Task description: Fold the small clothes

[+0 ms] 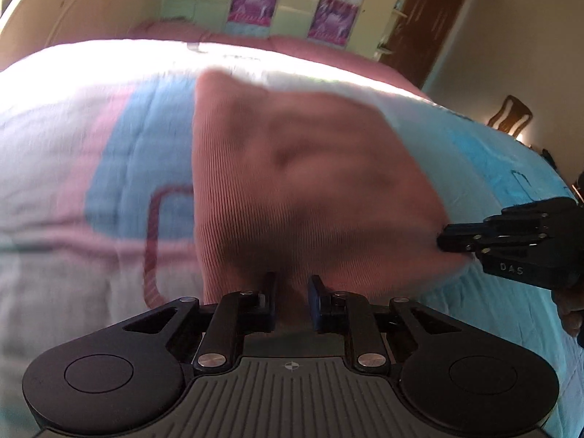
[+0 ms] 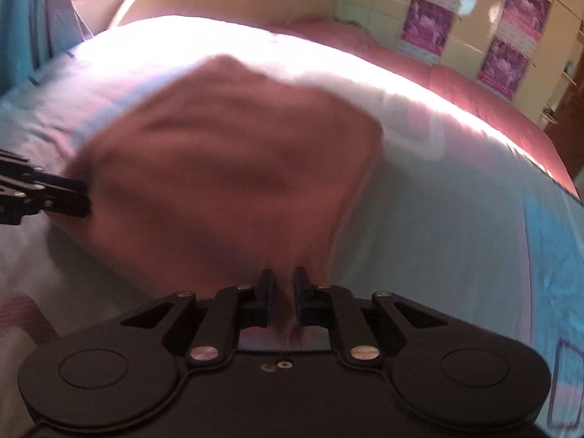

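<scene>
- We see a bed (image 1: 54,168) filling most of both views, covered with a quilt (image 2: 456,241) in pale blue, pink and white patches; far edge is blown out by sunlight.
- Behind the bed, a dark pink cover (image 1: 292,45) runs along the far side, then a pale wardrobe (image 2: 474,7) with purple posters (image 2: 427,22) stuck on its doors.
- Left wrist view also catches a brown door (image 1: 434,18) and a wooden chair (image 1: 511,113) at the right edge.
- The garment (image 1: 303,182), a ribbed dusty-pink piece, lies spread on the quilt mid-bed; its near edge is bunched up in both grippers. Heavy motion blur, so we cannot tell what kind of garment it is.
- Left gripper (image 1: 292,292): jaws nearly together, pinching a fold of the garment's near edge; fabric fills the narrow gap between the pads.
- Right gripper (image 2: 281,288): jaws almost closed, clamped on a gathered bit of the garment's near edge, cloth visible running down between the fingers.
- Each gripper shows in the other's view: the right one (image 1: 452,237) grips the garment's right corner, the left one (image 2: 73,197) grips its left side.
- Part of a hand (image 1: 569,306) shows behind the right gripper at the frame edge.
</scene>
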